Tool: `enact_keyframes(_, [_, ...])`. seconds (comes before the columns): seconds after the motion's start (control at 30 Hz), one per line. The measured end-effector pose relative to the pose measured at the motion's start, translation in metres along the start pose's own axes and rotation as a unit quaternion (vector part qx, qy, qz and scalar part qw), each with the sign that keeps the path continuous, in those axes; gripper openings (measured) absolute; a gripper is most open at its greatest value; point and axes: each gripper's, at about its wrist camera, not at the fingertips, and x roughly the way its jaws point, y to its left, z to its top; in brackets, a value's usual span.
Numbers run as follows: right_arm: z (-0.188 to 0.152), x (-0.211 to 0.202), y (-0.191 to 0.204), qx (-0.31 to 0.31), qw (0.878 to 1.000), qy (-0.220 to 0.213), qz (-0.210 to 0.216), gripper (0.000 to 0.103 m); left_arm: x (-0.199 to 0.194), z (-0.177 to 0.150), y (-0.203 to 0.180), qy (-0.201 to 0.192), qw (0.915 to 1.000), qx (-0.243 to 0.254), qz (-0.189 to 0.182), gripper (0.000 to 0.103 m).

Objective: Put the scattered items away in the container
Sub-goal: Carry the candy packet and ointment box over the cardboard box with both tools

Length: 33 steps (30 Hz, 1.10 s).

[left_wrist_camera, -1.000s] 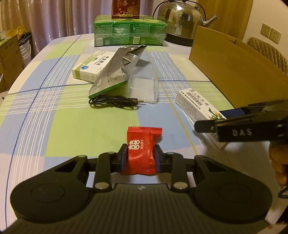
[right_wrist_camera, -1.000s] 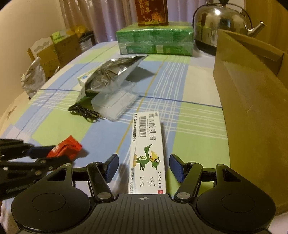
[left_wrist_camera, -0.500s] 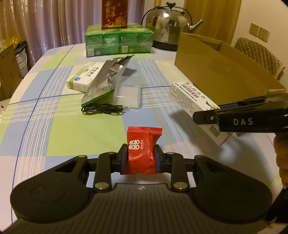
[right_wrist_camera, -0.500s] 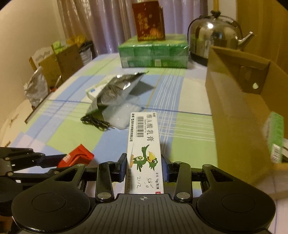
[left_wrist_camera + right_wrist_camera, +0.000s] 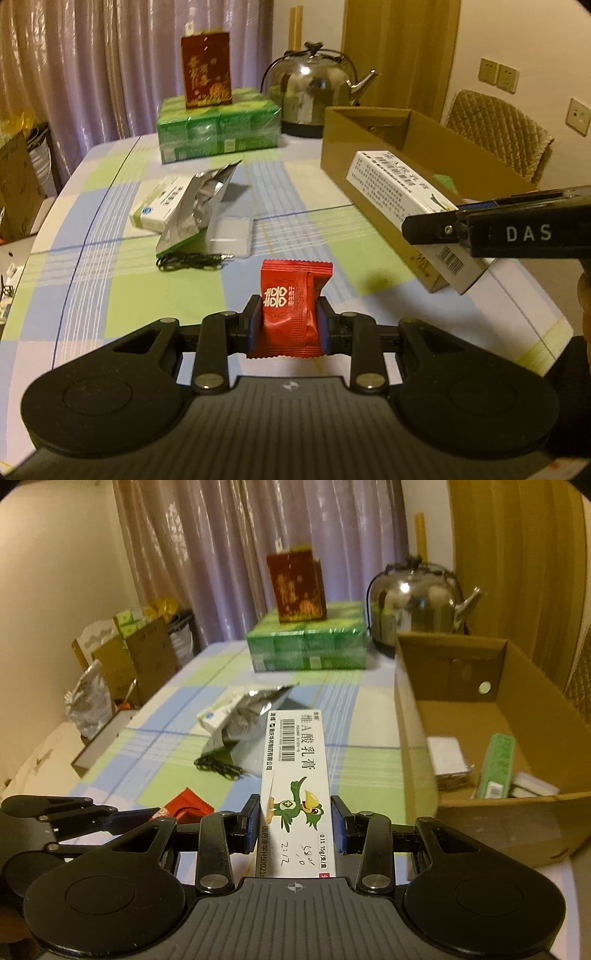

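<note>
My left gripper (image 5: 287, 320) is shut on a red candy packet (image 5: 290, 306), held above the checked tablecloth. My right gripper (image 5: 295, 821) is shut on a long white ointment box (image 5: 295, 775) with a green bird print, lifted off the table. In the left wrist view that box (image 5: 399, 184) hangs in front of the open cardboard box (image 5: 376, 122), with the right gripper (image 5: 436, 230) at the far right. The cardboard box (image 5: 413, 716) stands right of the held box and has several small packs inside. The left gripper (image 5: 110, 818) shows low left with the red packet (image 5: 186, 805).
On the table lie a silver foil pouch (image 5: 199, 205), a white-green box (image 5: 159, 201), a clear plastic case (image 5: 231, 236) and a black cable (image 5: 188, 262). A green pack stack (image 5: 218, 129) with a red box, and a steel kettle (image 5: 314, 92), stand at the back. A chair (image 5: 495, 129) is behind the carton.
The right gripper closed on the ointment box and lifted it off the table toward the cardboard box. The left gripper rose too, still holding the red packet.
</note>
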Motion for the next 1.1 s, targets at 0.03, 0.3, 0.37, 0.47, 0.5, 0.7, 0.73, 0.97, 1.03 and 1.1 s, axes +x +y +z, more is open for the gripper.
enact_keyframes(0.03, [0.001, -0.006, -0.001, 0.002, 1.000, -0.005, -0.001, 0.036, -0.002, 0.001, -0.002, -0.002, 1.0000, 0.002, -0.002, 0.025])
enact_keyframes(0.3, [0.013, -0.047, -0.028, 0.024, 0.998, -0.047, -0.030, 0.036, -0.013, 0.027, -0.028, -0.027, 0.9991, 0.023, -0.022, 0.025])
enact_keyframes(0.37, [0.017, -0.056, -0.041, 0.032, 0.997, -0.058, -0.043, 0.036, -0.012, 0.037, -0.037, -0.034, 0.9985, 0.030, -0.030, 0.025])
enact_keyframes(0.47, [0.024, -0.064, -0.065, 0.048, 0.994, -0.069, -0.064, 0.036, -0.008, 0.054, -0.053, -0.045, 0.9970, 0.044, -0.044, 0.025])
enact_keyframes(0.5, [0.026, -0.067, -0.074, 0.052, 0.994, -0.072, -0.071, 0.036, -0.006, 0.061, -0.060, -0.049, 0.9964, 0.048, -0.050, 0.025])
enact_keyframes(0.7, [0.045, -0.070, -0.122, 0.057, 0.989, -0.084, -0.104, 0.036, 0.016, 0.102, -0.103, -0.066, 0.9908, 0.080, -0.086, 0.025])
enact_keyframes(0.73, [0.048, -0.069, -0.130, 0.059, 0.989, -0.085, -0.107, 0.036, 0.021, 0.108, -0.110, -0.068, 0.9898, 0.085, -0.092, 0.025])
enact_keyframes(0.97, [0.059, -0.050, -0.177, 0.086, 0.987, -0.076, -0.116, 0.036, 0.063, 0.144, -0.146, -0.067, 0.9844, 0.099, -0.129, 0.025])
enact_keyframes(1.03, [0.058, -0.041, -0.186, 0.091, 0.987, -0.068, -0.117, 0.036, 0.078, 0.151, -0.152, -0.063, 0.9841, 0.099, -0.134, 0.025])
enact_keyframes(1.1, [0.054, -0.036, -0.193, 0.094, 0.987, -0.061, -0.115, 0.036, 0.092, 0.155, -0.157, -0.057, 0.9840, 0.099, -0.137, 0.025])
